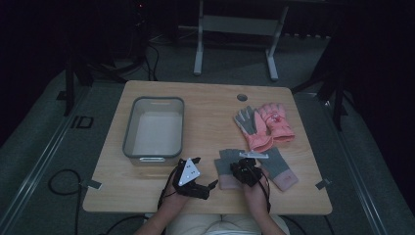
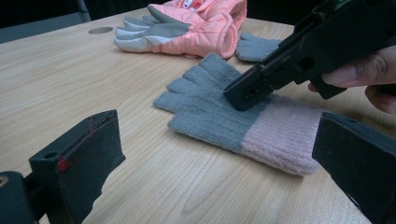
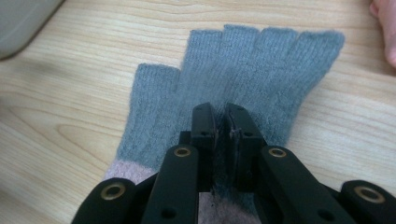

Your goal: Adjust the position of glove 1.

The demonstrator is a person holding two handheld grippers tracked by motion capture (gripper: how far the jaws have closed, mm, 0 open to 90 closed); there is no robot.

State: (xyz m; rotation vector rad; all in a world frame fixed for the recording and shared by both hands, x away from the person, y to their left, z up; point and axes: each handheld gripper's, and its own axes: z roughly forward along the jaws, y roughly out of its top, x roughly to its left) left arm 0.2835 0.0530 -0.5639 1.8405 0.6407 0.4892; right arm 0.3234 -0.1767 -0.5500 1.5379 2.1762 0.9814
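Grey knit glove (image 3: pixel 243 74) near the desk's front edge is soft, light, floppy; my right gripper (image 3: pixel 223 116) pinches its palm fabric, left gripper (image 1: pixel 195 176) spread wide.

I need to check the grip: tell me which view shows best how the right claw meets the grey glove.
The right gripper view: its jaws are pinched together on the grey glove, knit bunched between them. The left gripper view shows the right claw pressing on that glove from the side. The high view shows it small, the contact hidden.
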